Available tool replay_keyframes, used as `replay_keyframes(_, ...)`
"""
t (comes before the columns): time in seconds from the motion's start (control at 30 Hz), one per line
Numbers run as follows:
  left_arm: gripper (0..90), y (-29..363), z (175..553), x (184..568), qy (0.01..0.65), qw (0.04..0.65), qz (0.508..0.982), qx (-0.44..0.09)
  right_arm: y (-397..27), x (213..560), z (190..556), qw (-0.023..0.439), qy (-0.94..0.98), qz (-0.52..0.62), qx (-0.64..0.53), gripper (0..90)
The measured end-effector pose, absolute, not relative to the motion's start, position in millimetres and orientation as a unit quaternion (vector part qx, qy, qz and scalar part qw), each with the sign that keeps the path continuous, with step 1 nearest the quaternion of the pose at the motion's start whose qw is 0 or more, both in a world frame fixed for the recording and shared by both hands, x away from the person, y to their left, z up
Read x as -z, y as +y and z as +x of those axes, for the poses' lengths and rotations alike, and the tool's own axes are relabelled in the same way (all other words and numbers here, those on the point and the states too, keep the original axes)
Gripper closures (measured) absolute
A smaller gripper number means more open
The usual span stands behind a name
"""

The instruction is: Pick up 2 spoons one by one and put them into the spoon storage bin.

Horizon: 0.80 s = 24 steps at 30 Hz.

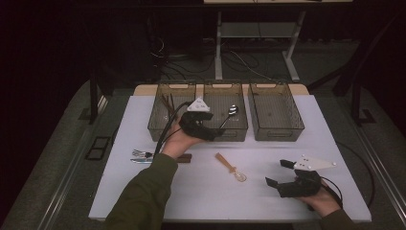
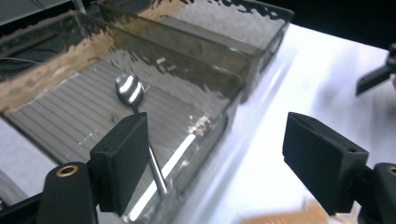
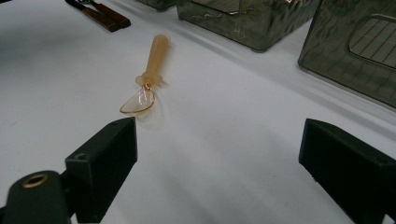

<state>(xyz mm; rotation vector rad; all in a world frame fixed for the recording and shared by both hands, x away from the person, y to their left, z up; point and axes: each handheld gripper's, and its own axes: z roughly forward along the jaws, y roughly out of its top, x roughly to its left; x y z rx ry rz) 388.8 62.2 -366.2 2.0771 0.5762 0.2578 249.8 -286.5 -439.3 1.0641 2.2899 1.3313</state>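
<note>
Left gripper view: jaws apart, metal spoon [image 2: 130,89] in middle bin [image 2: 205,109].

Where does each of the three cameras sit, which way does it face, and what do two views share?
High view: above the person's side of the table, looking forward and down; forearms, left gripper, right gripper.
Left gripper view: on the left gripper, facing the metal spoon in the middle bin; open jaws.
Right gripper view: on the right gripper, facing the amber spoon; open jaws.
Shared: high and right gripper views both show the amber spoon.

Shiny silver spoon [image 2: 130,89], translucent amber spoon [image 3: 145,79]
</note>
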Motion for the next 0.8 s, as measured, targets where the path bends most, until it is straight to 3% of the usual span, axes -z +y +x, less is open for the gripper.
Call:
replay_keyframes(0.33,13.7,92,349,387,0.250,0.466,0.842,-0.111,-287,440,250,0.144,0.795,0.370,-0.459,11.1)
replay_keyframes(0.63,11.9,120,318,402,0.255,0.473,0.835,-0.115,-287,441,252,0.146,0.798,0.375,-0.450,11.1)
replay_keyframes(0.8,5.6,132,304,410,0.258,0.471,0.835,-0.121,-286,442,252,0.142,0.799,0.377,-0.445,11.1)
